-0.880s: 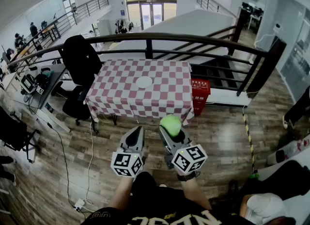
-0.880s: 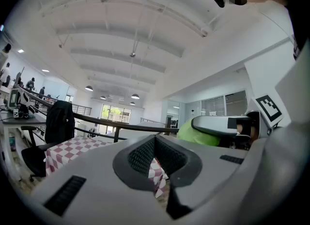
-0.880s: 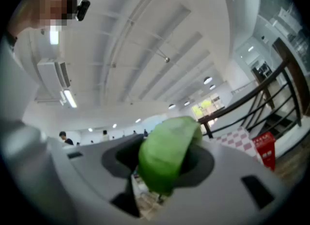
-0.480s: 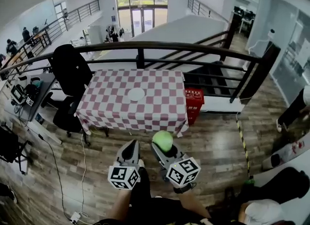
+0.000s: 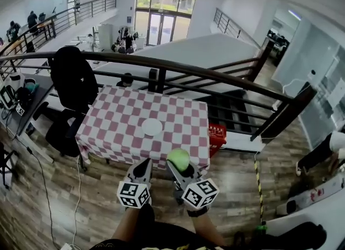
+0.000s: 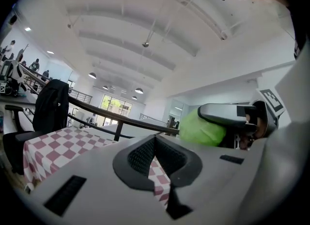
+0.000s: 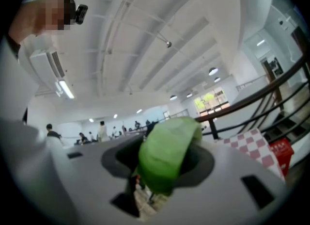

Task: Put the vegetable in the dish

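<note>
Right gripper (image 5: 179,167) jaws clamp the green vegetable (image 5: 178,158); left gripper (image 5: 144,165) jaws seem together, empty.

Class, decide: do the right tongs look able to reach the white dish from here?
Probably yes: only bare tablecloth lies between the right tongs, holding the vegetable, and the dish.

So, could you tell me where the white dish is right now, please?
In the head view, the white dish sits near the middle of the checkered table, up-left of the green vegetable.
</note>
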Motion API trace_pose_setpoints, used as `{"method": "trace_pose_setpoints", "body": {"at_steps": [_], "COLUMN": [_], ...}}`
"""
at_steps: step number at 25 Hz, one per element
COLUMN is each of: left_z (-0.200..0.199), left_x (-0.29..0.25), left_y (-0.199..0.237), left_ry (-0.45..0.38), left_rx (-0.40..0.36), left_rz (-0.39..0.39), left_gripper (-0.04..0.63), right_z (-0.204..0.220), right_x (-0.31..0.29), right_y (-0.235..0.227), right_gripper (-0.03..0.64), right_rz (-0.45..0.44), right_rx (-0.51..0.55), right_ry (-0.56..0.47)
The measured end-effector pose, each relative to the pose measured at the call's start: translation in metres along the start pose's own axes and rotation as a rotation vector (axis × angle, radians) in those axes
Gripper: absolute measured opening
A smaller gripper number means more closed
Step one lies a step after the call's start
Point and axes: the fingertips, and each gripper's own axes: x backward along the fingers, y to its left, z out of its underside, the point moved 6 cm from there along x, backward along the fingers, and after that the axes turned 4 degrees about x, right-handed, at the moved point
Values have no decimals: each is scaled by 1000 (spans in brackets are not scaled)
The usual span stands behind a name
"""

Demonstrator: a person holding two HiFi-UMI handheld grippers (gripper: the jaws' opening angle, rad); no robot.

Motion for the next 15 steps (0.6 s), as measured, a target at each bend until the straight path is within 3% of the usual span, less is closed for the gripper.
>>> {"method": "trace_pose_setpoints", "body": {"at_steps": [7,15], "left_z": [-36,-12], "left_x": [-62,-98], "left_y": [82,135], "left_ry": [-25,71], "left_rx": [15,81], "left_rz": [0,-2], "left_gripper": [20,20], "right_z": [-7,36], "right_x": [-109,-153], "right_y": [-37,-65], "right_gripper": [190,190], "right_rz": [-4,56], "right_rx": [-10,-103], "right_ry": [32,123]}}
